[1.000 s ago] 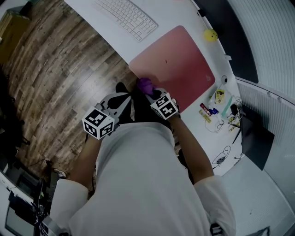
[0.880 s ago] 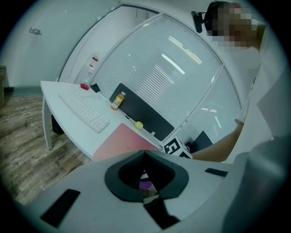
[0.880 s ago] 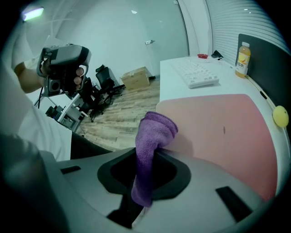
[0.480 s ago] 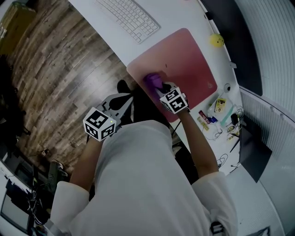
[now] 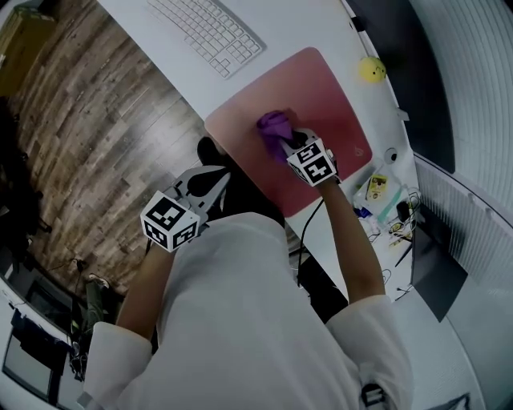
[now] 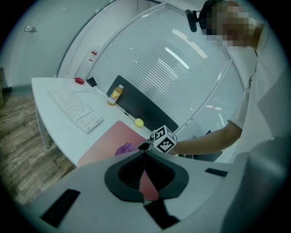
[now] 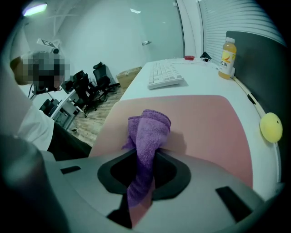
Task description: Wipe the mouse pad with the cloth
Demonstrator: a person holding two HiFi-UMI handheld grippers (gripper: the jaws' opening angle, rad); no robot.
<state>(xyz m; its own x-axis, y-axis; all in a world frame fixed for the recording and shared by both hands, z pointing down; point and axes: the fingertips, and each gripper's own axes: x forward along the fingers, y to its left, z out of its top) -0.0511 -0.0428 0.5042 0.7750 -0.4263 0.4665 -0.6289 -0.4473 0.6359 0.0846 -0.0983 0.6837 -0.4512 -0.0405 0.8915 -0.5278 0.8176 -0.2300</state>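
purple cloth: bunched, resting on the pink mouse pad near its middle; its tail is clamped between the closed jaws of the right gripper.
mouse pad: flat on the white desk, at the near edge.
left gripper: jaws together on nothing, held off the desk over the wooden floor.
bottle: upright at the desk's back by a dark panel, orange liquid inside.
white keyboard: beside the pad, apart from it.
yellow ball: just beyond the pad's far edge.
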